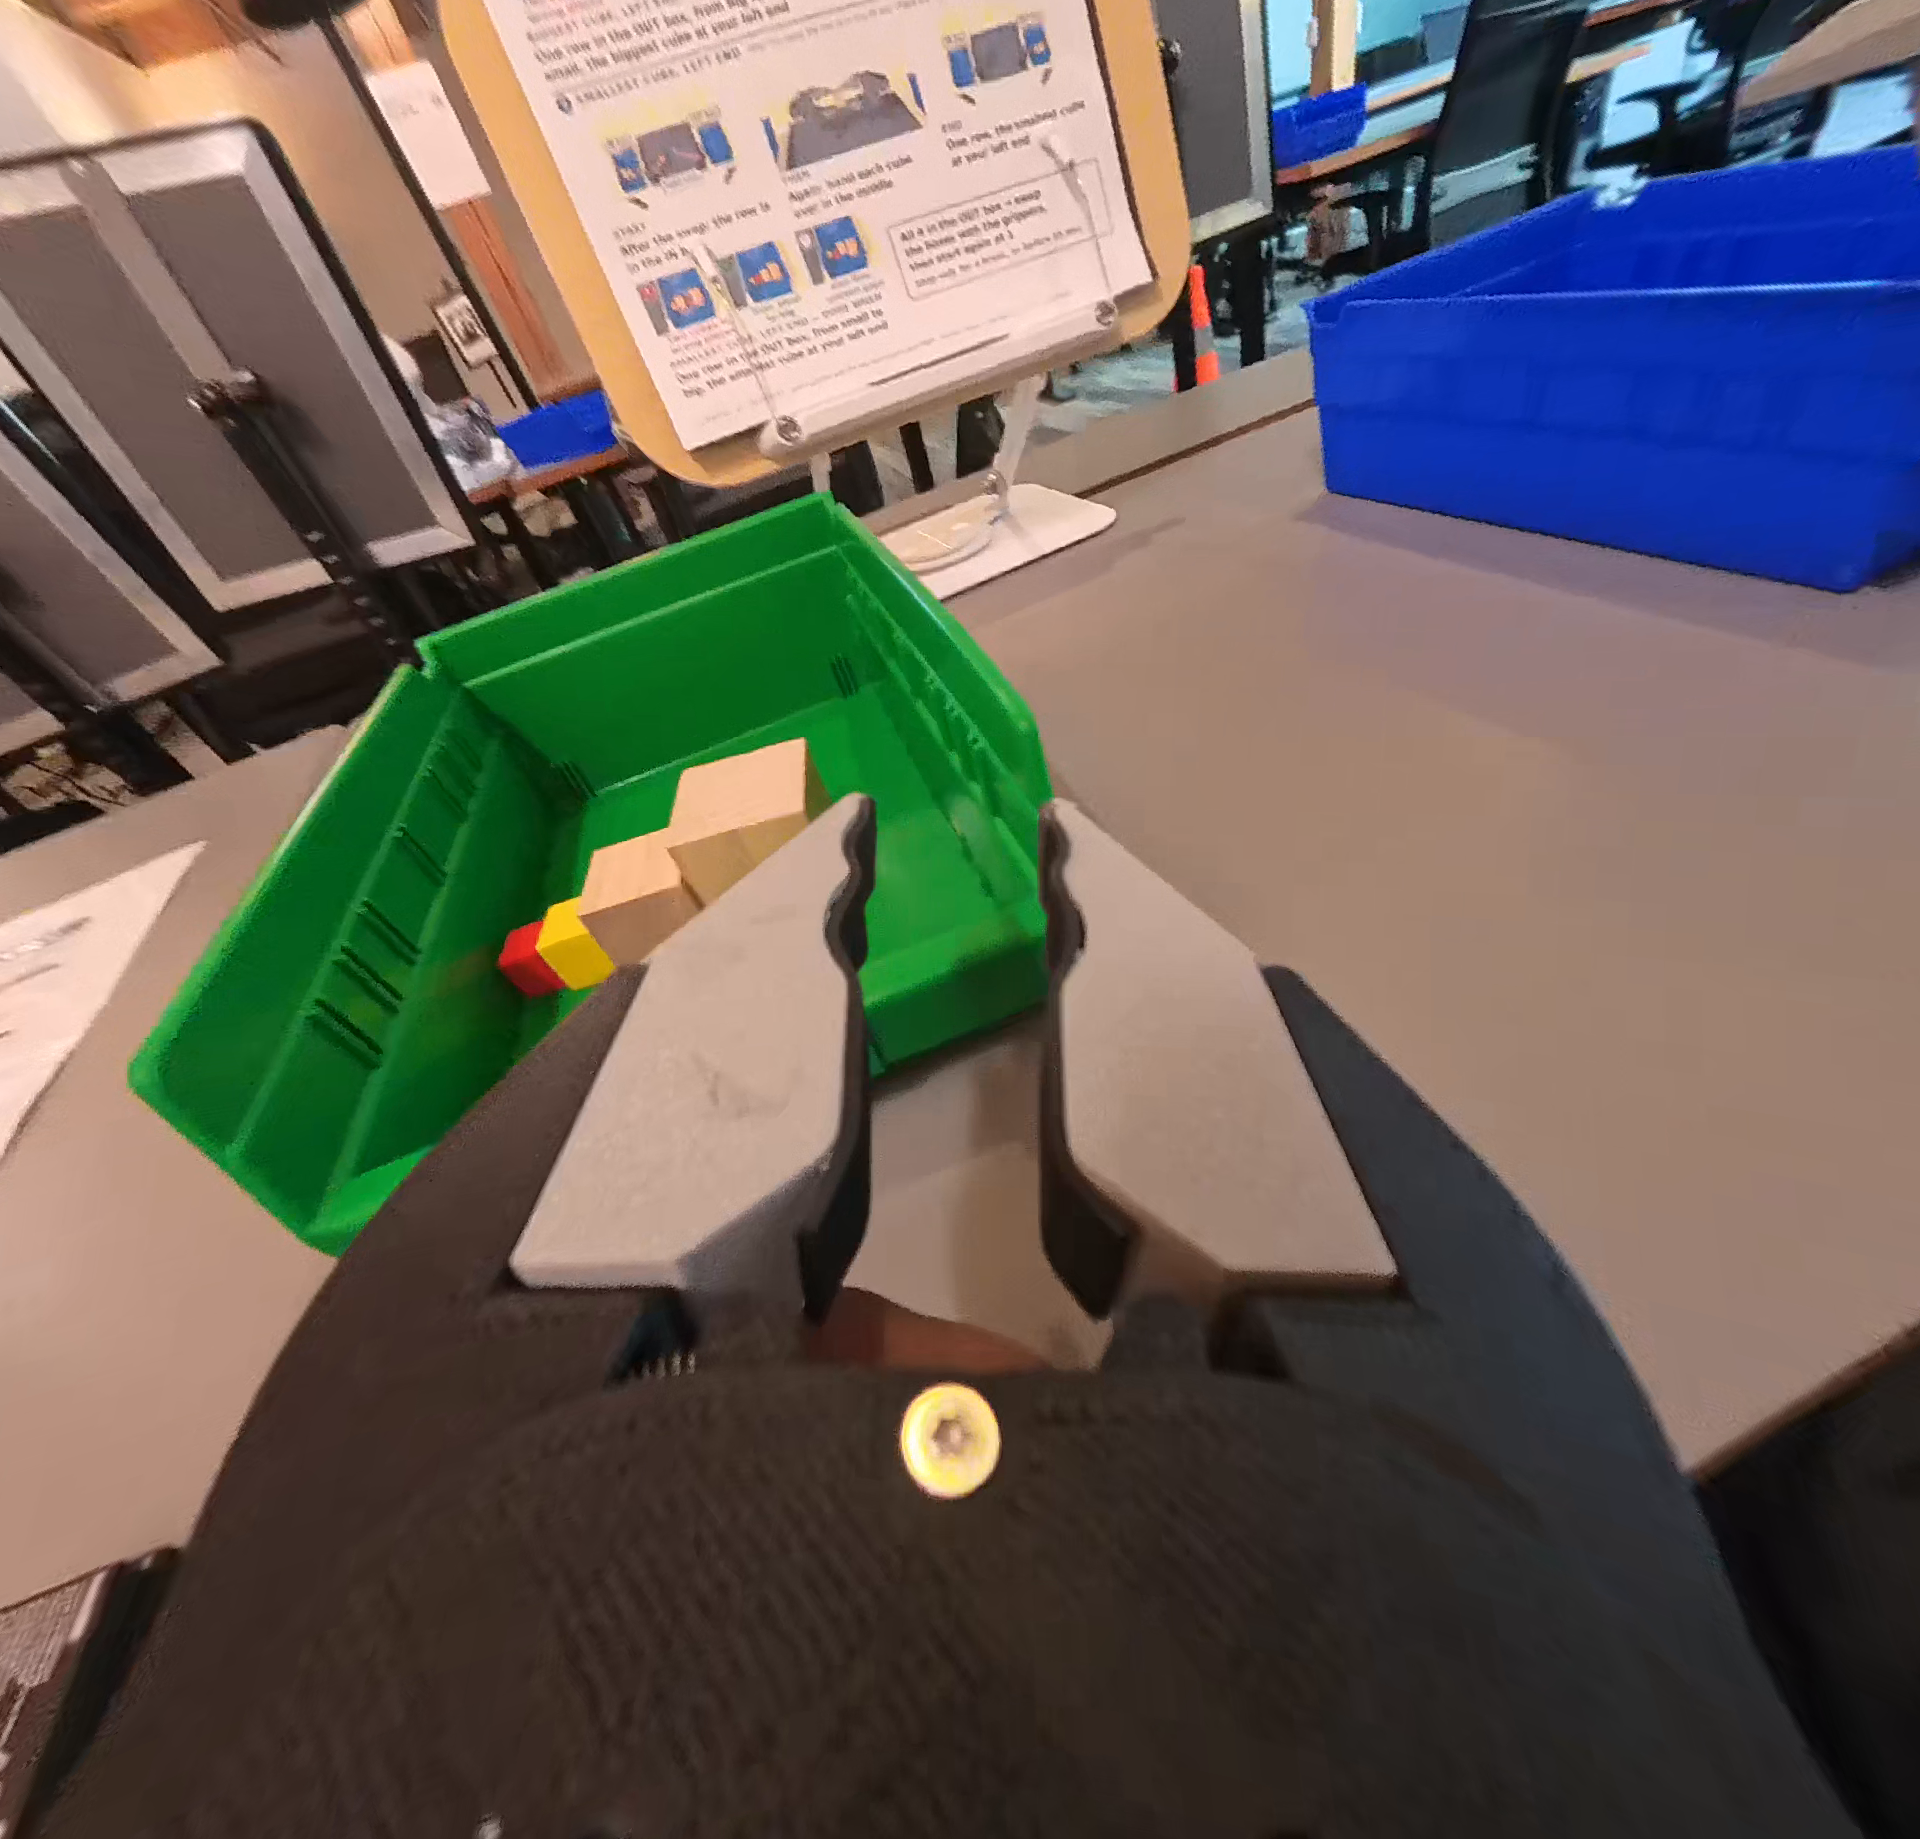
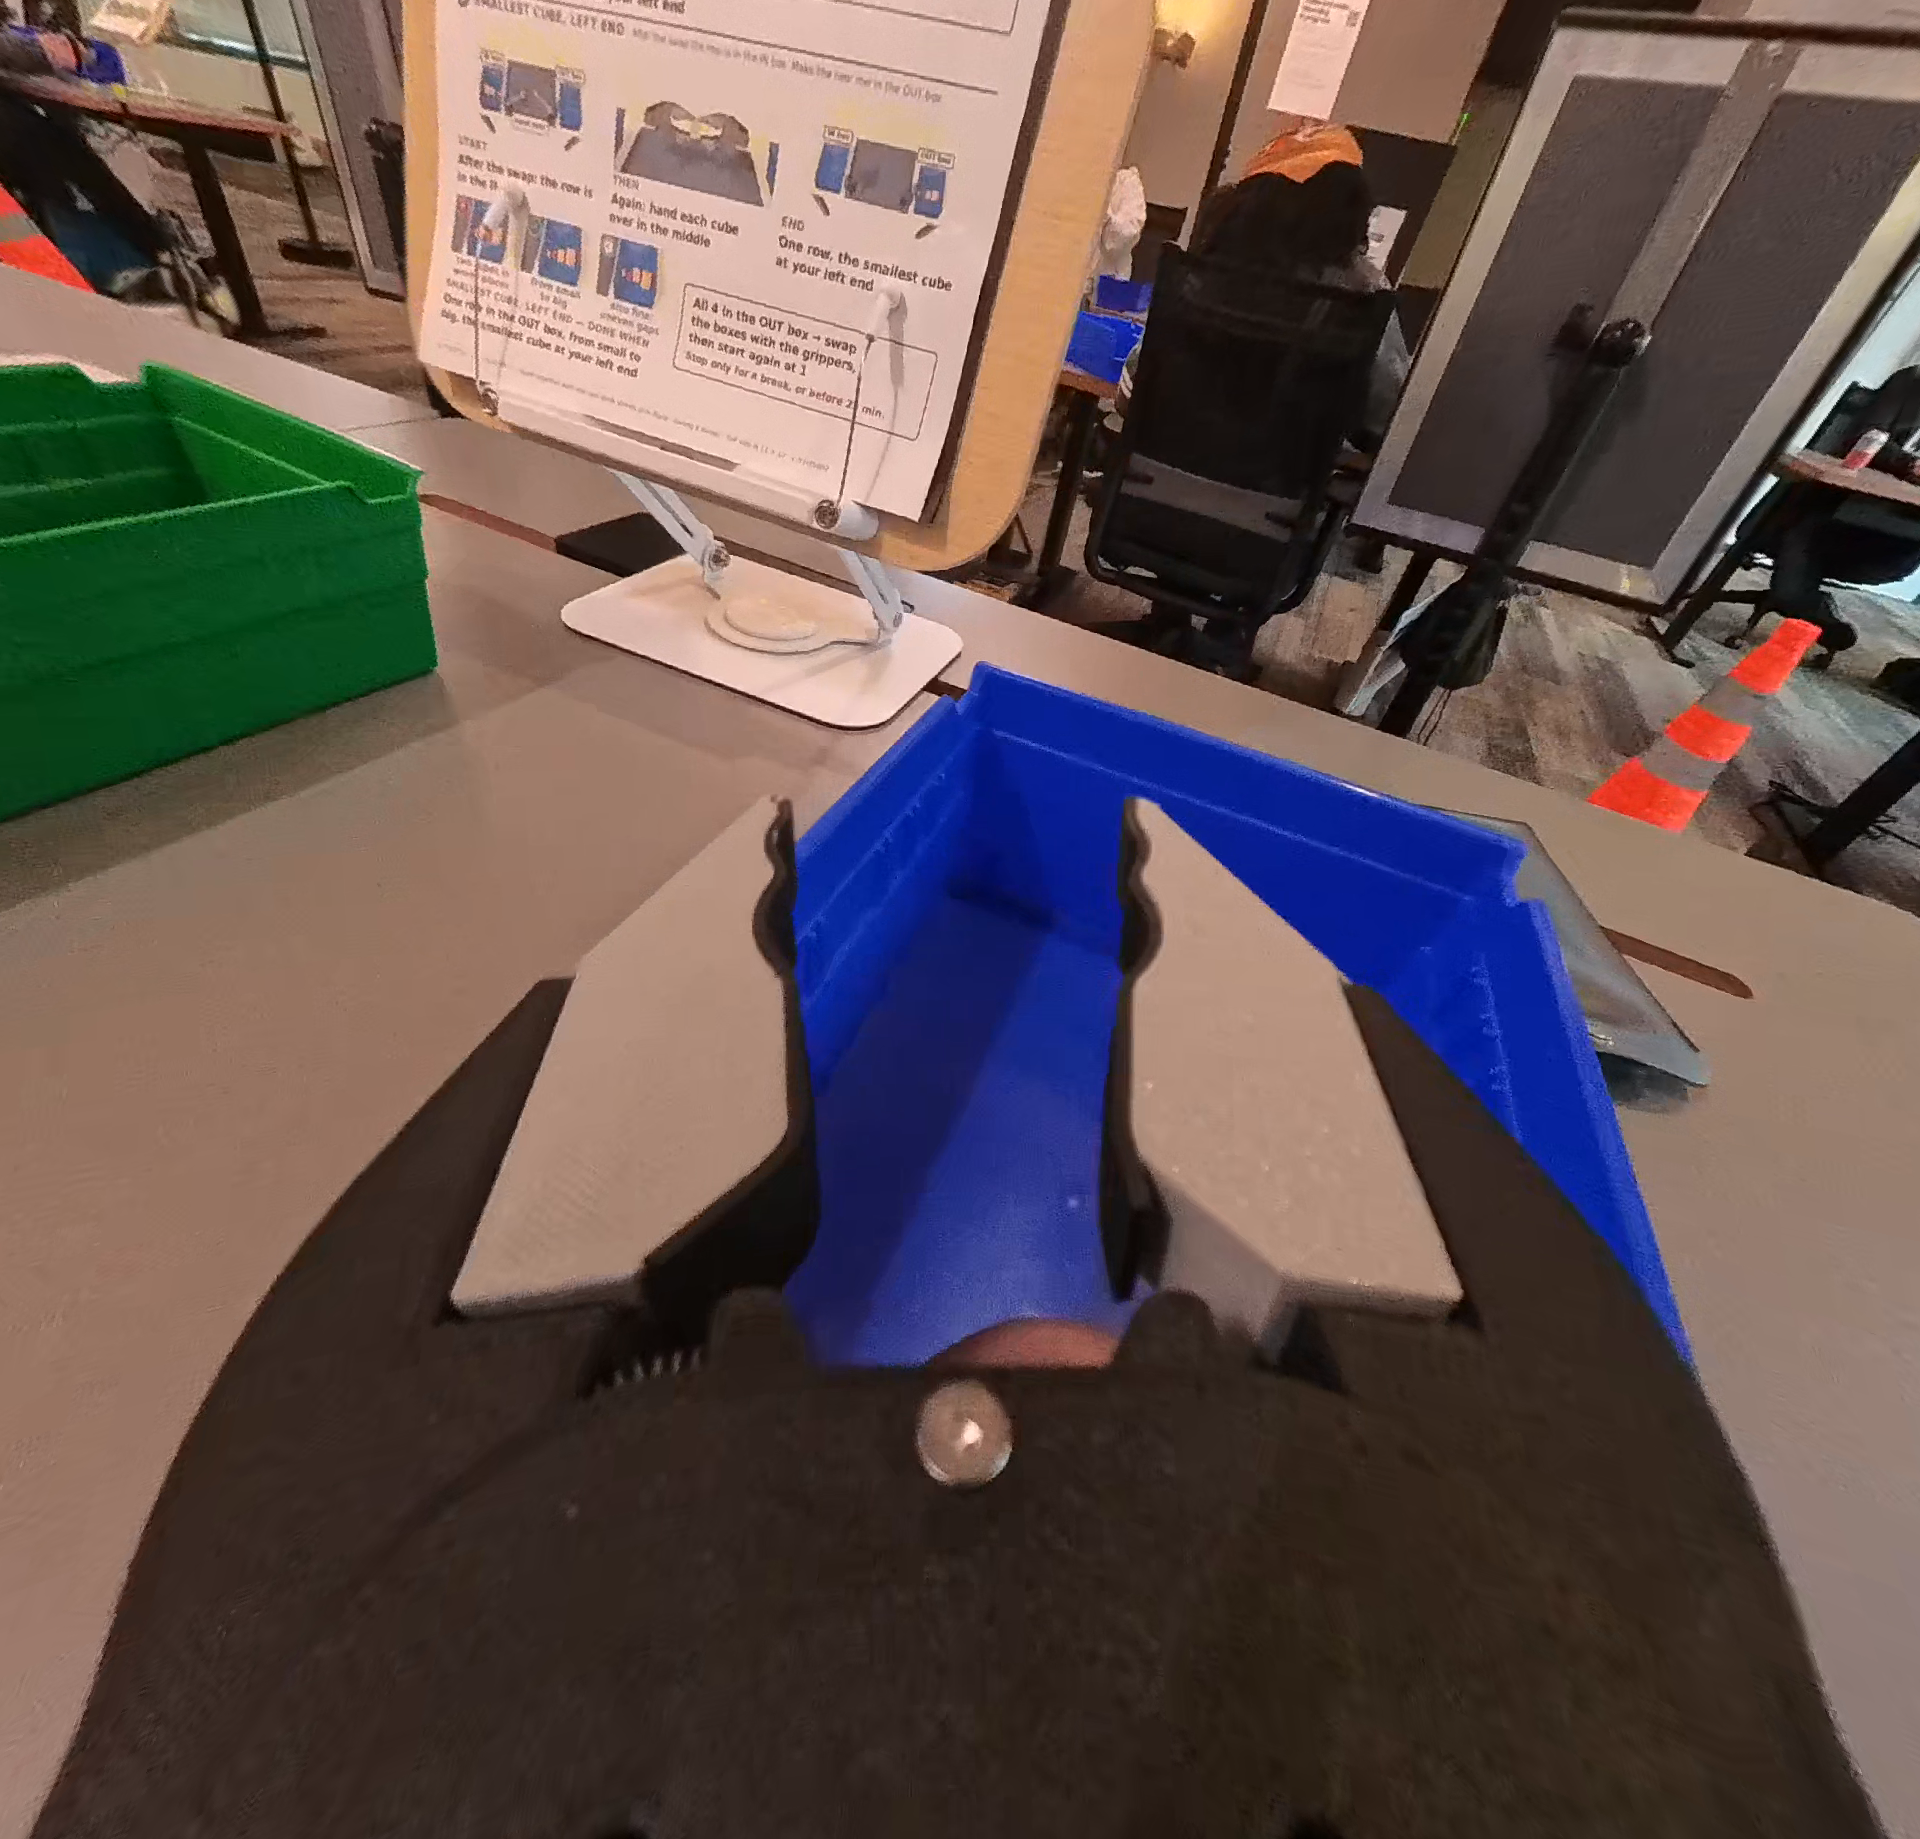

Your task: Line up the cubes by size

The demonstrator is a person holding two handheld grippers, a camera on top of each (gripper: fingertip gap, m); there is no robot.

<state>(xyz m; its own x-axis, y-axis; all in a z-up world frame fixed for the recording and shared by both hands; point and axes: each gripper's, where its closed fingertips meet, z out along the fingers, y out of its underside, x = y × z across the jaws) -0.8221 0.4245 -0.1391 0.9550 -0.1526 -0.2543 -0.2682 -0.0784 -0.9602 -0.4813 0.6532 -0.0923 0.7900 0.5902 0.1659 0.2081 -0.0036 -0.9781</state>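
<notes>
Green bin point(image 1: 312, 958) holding 4 cubes point(image 1: 665, 885) in a row; blue bin point(image 2: 1558, 1051); left gripper point(image 1: 951, 833), right gripper point(image 2: 956, 833), both spread, nothing gripped

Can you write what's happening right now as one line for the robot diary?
cubes: four rowed in green bin | blue bin: no cubes seen | left gripper: open, empty | right gripper: open, empty

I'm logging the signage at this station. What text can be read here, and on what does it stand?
Sheet on the stand: printed instructions with pictures, legible, but I won't quote them.
Wall notice: too small to read.
Paper on the table: blurred.
Cubes, green bin, blue bin: no writing visible.
</notes>
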